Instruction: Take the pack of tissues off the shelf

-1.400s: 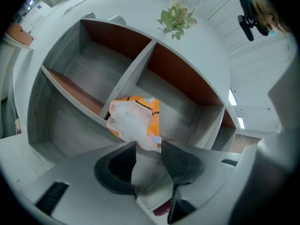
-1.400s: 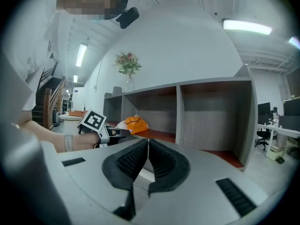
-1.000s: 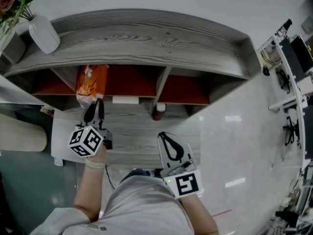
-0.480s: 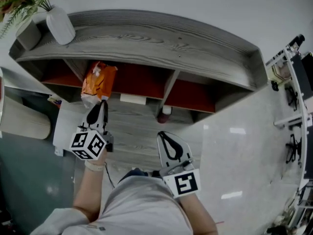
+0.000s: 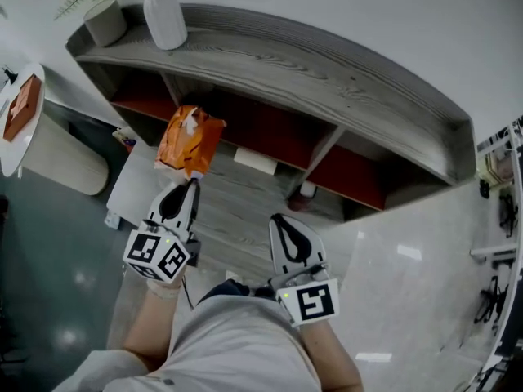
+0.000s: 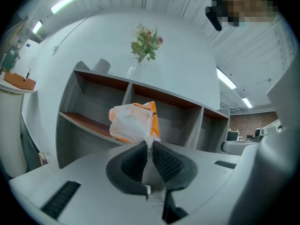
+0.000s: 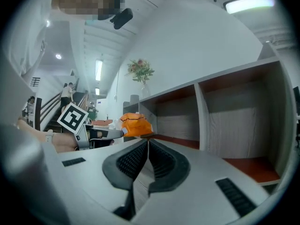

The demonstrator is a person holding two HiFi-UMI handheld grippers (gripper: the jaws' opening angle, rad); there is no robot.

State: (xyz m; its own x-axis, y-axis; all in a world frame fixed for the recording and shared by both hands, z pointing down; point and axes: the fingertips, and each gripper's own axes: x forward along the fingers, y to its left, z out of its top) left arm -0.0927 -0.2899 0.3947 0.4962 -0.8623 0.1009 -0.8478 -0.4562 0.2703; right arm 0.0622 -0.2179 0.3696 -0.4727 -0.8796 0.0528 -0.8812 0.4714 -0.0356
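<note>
My left tool [image 5: 189, 184] is pinching the pack [image 5: 189, 140] by the thin clear edge of its wrapper; in the left gripper view [image 6: 149, 146] the two ribbed pads are pressed onto that flap, with the pack [image 6: 133, 122] standing up just past the tips. The pack is orange with a pale, crinkled side. It is off the boards and held in the air in front of the shelf [image 5: 327, 64], about level with the divider between the left and middle bays. From the right gripper view the pack [image 7: 135, 124] shows at the shelf's [image 7: 201, 107] left end, well apart from my right tool [image 7: 146, 143], whose pads are pressed together with nothing between them. In the head view the right tool [image 5: 279, 220] sits low and close to my body, pointing at the middle of the shelf. The shelf is grey wood with reddish boards inside. A white vase [image 5: 165, 19] and a grey pot [image 5: 106, 23] stand on its top at the left end, and a flat white box [image 5: 255, 160] lies in the middle bay.
</note>
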